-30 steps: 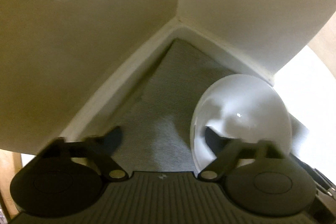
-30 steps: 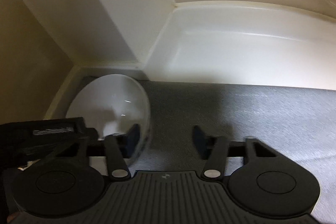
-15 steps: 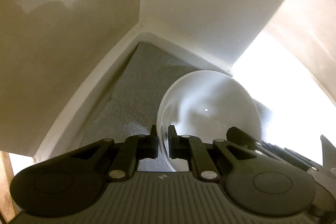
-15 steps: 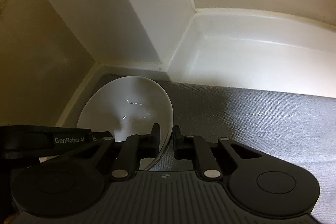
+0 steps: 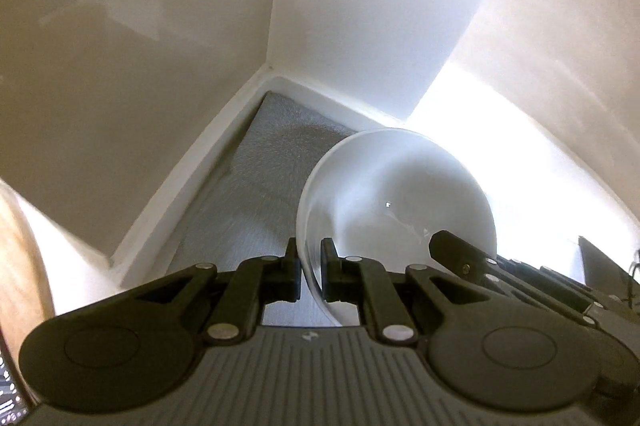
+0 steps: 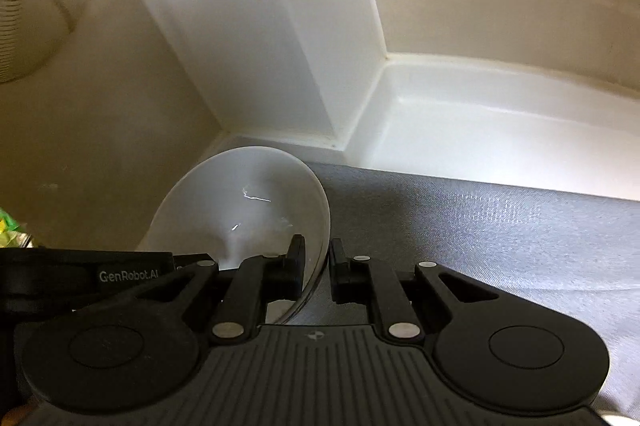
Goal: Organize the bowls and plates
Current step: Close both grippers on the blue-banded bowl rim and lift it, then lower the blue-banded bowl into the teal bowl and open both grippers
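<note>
One white bowl point(image 5: 400, 194), two grippers, left point(image 5: 310, 266) and right point(image 6: 317, 262), now clamped on opposite rims, wide apart a second ago.

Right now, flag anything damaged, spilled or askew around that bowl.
Nothing stands out. The white bowl looks whole and empty, with no cracks or chips visible. The left gripper and the right gripper each pinch its rim on opposite sides. The grey mat shows no spill.

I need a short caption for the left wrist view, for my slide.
Left gripper clamps the rim of a white bowl above a grey mat.
</note>
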The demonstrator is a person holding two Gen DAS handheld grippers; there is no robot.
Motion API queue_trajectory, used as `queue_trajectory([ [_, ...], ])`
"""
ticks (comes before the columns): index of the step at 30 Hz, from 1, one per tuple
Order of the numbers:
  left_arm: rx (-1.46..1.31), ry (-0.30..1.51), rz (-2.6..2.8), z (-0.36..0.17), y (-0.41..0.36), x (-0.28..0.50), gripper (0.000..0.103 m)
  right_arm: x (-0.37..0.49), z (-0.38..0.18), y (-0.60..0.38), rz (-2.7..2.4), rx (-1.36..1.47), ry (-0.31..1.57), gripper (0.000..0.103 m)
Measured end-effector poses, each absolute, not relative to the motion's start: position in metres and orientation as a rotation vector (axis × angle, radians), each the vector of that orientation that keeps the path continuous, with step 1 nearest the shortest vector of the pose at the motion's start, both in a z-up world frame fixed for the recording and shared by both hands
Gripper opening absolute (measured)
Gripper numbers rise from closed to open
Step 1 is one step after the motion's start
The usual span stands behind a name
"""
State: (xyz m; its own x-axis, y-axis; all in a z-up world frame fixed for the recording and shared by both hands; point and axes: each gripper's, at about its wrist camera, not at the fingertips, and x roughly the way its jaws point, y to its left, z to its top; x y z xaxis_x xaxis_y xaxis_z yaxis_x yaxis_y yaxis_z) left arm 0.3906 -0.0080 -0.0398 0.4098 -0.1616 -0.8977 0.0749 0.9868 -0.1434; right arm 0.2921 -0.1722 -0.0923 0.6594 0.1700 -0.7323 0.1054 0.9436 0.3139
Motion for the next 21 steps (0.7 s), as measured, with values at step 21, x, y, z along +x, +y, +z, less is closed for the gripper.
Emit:
queue_trajectory([
  [21, -0.114, 1.087, -0.157, 0.012, 0.063, 0.275, 0.011, 0.182, -0.042, -0.108, 0.16, 0.244, 0.818, 0.015],
])
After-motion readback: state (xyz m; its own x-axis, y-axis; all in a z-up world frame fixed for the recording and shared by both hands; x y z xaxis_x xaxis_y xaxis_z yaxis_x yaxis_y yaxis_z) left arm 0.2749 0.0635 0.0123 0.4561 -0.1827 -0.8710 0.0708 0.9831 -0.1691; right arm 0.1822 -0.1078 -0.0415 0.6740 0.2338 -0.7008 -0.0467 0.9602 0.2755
